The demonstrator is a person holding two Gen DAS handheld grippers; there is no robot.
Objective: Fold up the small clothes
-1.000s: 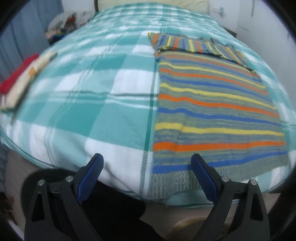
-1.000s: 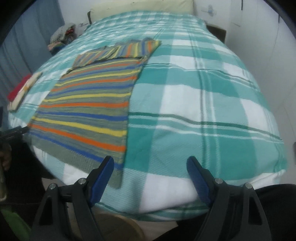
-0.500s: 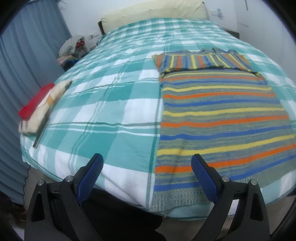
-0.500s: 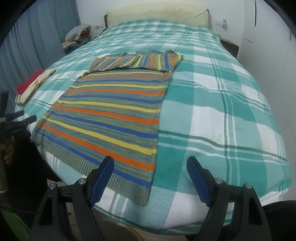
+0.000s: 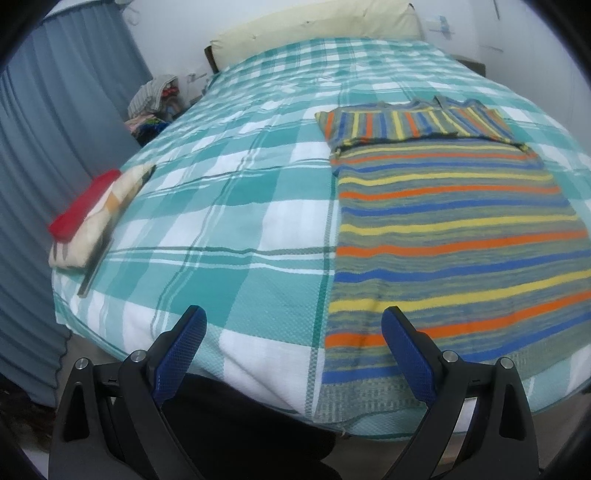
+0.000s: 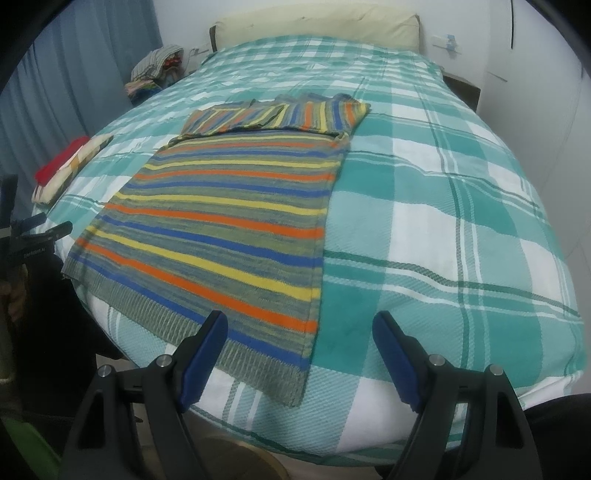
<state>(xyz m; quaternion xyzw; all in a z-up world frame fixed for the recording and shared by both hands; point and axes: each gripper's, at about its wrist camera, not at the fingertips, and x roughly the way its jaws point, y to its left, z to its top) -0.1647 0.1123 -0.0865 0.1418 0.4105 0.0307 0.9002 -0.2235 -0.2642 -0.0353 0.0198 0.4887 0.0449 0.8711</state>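
Observation:
A striped knit sweater in grey, blue, orange and yellow lies flat on the bed, its sleeves folded across the far end. Its ribbed hem hangs at the near bed edge. It also shows in the right wrist view. My left gripper is open and empty, above the bed's near edge, with the sweater's near left corner by its right finger. My right gripper is open and empty, above the sweater's near right corner.
The bed has a teal and white plaid cover. A folded stack of red and cream clothes lies at the left edge. A pile of clothes sits beside the bed by the blue curtain. A pillow lies at the head.
Both grippers have risen and tilted up, so more of the bed and the headboard end shows. The sweater has not moved. Both stay open.

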